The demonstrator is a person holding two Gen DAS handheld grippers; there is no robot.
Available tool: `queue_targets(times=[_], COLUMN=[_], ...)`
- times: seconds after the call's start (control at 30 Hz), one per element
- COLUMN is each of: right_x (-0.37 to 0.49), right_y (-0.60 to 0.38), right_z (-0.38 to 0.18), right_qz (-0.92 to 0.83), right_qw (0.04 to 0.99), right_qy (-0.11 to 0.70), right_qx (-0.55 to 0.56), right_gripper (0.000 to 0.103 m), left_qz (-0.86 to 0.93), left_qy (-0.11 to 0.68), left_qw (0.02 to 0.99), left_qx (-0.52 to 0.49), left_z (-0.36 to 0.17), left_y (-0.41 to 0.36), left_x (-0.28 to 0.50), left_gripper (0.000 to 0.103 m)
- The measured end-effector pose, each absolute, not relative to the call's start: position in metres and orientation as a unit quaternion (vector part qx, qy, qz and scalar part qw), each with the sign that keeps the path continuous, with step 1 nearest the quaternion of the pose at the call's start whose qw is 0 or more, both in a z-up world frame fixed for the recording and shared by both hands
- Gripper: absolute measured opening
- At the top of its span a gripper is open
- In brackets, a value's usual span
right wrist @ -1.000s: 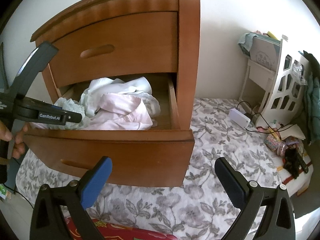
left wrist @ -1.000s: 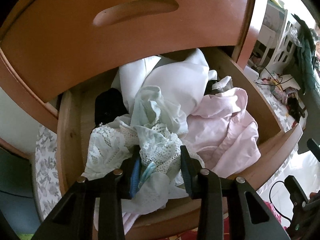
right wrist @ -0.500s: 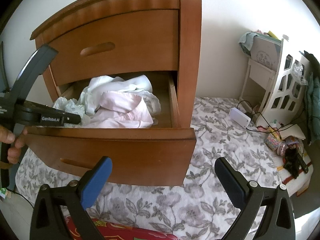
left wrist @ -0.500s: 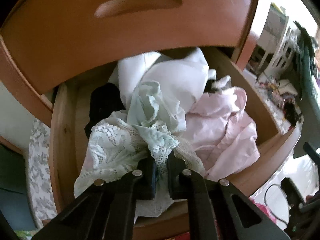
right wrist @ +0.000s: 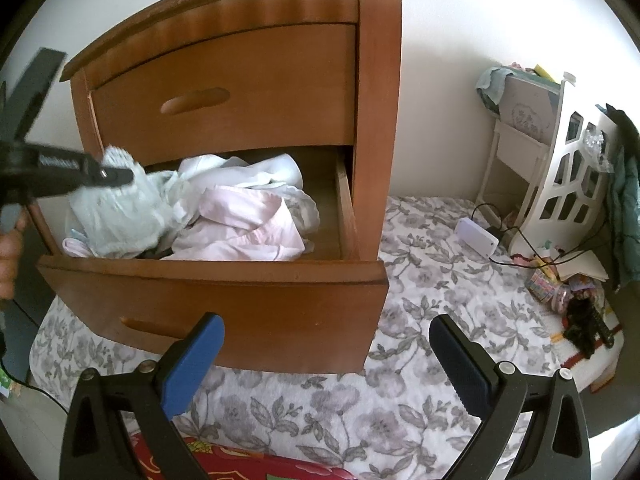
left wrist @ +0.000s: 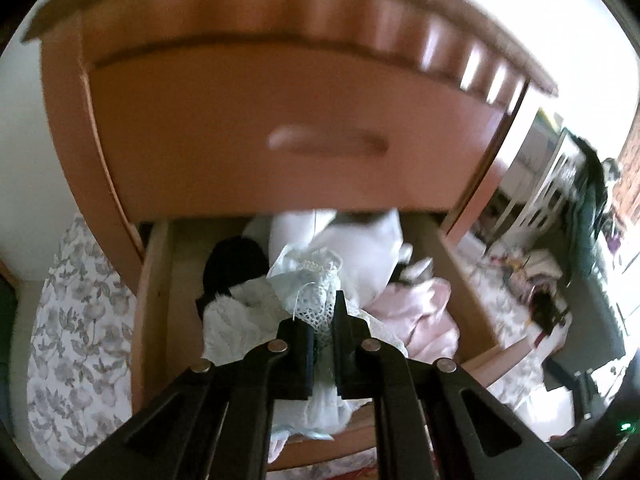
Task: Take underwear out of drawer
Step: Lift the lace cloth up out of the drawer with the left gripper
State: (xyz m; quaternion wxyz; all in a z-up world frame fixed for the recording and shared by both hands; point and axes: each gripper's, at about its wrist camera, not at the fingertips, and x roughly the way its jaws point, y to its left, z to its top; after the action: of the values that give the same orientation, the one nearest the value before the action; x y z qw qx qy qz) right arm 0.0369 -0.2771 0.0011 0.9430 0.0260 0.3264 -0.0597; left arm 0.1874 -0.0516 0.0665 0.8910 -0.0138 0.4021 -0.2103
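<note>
Pinched between the pressed-together jaws of the left gripper [left wrist: 322, 344] is the pale lace-trimmed underwear [left wrist: 316, 292], bunched and soft, lifted just above the heap in the open wooden drawer [right wrist: 216, 292]. The extraction step is judged under way; a clear lift past the drawer front is called for next, lest pink fabric [right wrist: 240, 228] be snagged. The right gripper [right wrist: 328, 364] is held spread and empty.

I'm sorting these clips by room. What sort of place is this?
Most likely a bedroom. A wooden nightstand stands with its lower drawer pulled open and full of underwear, a floral quilted cover lies beneath, and clothes hang at the right edge.
</note>
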Motion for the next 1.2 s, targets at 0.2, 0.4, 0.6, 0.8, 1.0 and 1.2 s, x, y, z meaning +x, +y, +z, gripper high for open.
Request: queue_targets(times=[0.2, 0.4, 0.6, 0.8, 1.0, 1.2], right_x=[0.034, 0.032, 0.030, 0.026, 0.021, 0.017], right_y=[-0.277, -0.278, -0.279, -0.277, -0.273, -0.271], right_z=[0.006, 0.011, 0.015, 0.020, 0.024, 0.028], right_qz=[-0.060, -0.062, -0.064, -0.063, -0.060, -0.058], right_qw=[0.945, 0.946, 0.948, 0.950, 0.952, 0.953], right_qy=[0.321, 0.317, 0.312, 0.306, 0.301, 0.296], right_qx=[0.026, 0.027, 0.027, 0.027, 0.025, 0.023], right_gripper=[0.103, 0.103, 0.103, 0.103, 0.103, 0.103], left_qz=[-0.224, -0.233, -0.244, -0.247, -0.247, -0.254], left_qy=[0.341, 0.281, 0.210, 0.148, 0.138, 0.157], left_qw=[0.911, 0.928, 0.943, 0.954, 0.956, 0.950], left_qx=[-0.057, -0.077, -0.082, -0.084, -0.082, -0.088], left_z=[0.111, 0.159, 0.212, 0.247, 0.247, 0.226], left_y=[-0.037, -0.023, -0.005, 0.014, 0.019, 0.021], left_x=[0.174, 0.150, 0.110, 0.067, 0.042, 0.023], left_gripper=[0.007, 0.007, 0.007, 0.007, 0.007, 0.007])
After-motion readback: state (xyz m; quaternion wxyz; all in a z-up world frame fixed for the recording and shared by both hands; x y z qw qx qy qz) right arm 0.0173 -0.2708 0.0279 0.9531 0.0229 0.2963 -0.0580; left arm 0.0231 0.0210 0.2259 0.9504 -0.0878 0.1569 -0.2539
